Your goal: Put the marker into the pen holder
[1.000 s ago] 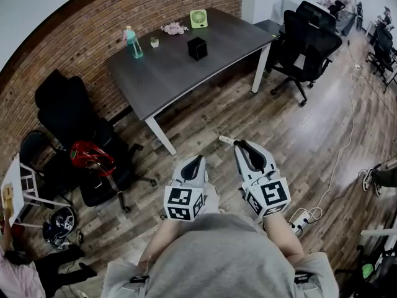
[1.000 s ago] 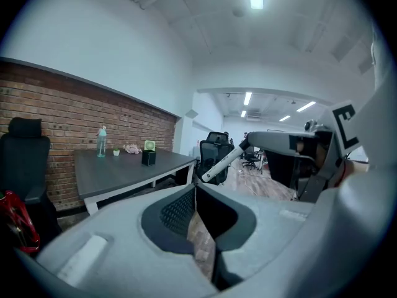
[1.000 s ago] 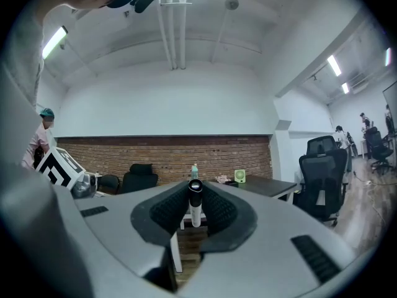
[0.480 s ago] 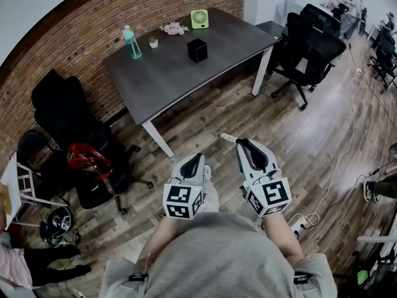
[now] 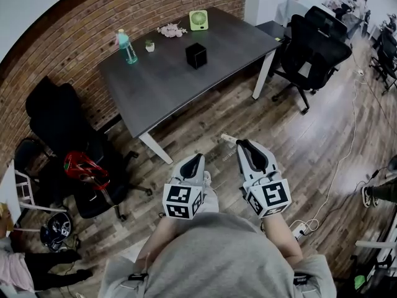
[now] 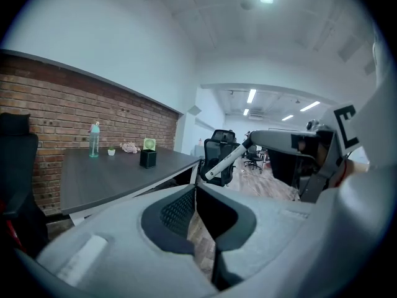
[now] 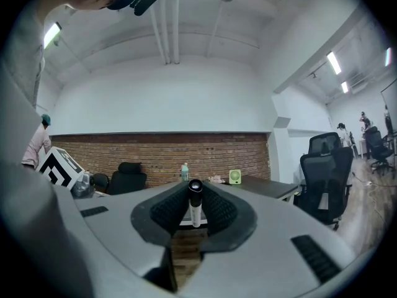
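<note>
table [image 5: 167, 82] drifted slightly left in head view, right gripper [image 5: 240, 143] pinching marker [image 7: 196, 211], left gripper [image 6: 195, 191] seemingly pressed together, empty

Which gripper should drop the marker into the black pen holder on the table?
The right one. The right gripper already clamps the marker between its jaws, while the left gripper is shut and empty. Neither is near the pen holder on the table yet.

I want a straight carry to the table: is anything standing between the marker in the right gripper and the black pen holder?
Nothing visible does. The marker sits clamped in the right gripper; only open floor and bare tabletop lie before the pen holder.
</note>
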Action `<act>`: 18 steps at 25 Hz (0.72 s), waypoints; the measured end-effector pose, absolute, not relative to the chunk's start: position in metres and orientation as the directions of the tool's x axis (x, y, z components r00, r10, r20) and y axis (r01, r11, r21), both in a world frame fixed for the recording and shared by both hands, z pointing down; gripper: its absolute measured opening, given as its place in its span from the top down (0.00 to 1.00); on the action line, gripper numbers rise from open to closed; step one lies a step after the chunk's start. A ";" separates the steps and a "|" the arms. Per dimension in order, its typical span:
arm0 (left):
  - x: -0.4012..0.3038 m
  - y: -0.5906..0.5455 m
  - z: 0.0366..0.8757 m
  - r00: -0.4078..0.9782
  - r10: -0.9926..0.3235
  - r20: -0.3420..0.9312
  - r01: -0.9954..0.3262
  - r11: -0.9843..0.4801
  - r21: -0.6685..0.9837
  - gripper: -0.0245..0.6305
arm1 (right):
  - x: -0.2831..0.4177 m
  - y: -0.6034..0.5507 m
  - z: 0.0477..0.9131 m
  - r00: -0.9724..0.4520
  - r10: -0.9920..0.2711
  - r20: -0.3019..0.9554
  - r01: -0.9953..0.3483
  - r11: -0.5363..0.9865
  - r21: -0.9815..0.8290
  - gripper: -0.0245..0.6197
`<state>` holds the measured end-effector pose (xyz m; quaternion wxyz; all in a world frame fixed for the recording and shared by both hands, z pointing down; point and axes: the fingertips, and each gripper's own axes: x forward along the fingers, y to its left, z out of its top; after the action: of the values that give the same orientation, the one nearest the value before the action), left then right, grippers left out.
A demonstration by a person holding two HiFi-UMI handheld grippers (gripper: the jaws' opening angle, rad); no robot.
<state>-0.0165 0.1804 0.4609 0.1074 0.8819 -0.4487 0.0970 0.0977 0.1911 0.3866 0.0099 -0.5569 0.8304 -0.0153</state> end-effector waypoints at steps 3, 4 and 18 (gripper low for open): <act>-0.015 0.155 0.461 0.583 -0.764 0.276 -0.808 -0.580 0.102 0.93 | 0.099 0.164 0.385 -0.378 -0.926 0.001 -0.925 0.377 -0.037 0.86; -0.015 0.146 0.461 0.584 -0.762 0.279 -0.807 -0.582 0.101 0.93 | 0.099 0.154 0.384 -0.379 -0.925 0.001 -0.925 0.379 -0.036 0.86; -0.029 0.008 0.446 0.594 -0.753 0.282 -0.801 -0.587 0.118 0.93 | 0.080 0.012 0.365 -0.379 -0.926 0.011 -0.925 0.378 -0.020 0.86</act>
<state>-0.0291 0.0075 0.4457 0.1171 0.8850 -0.4391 0.1014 0.0803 0.0122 0.3648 0.0012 -0.5574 0.8302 -0.0115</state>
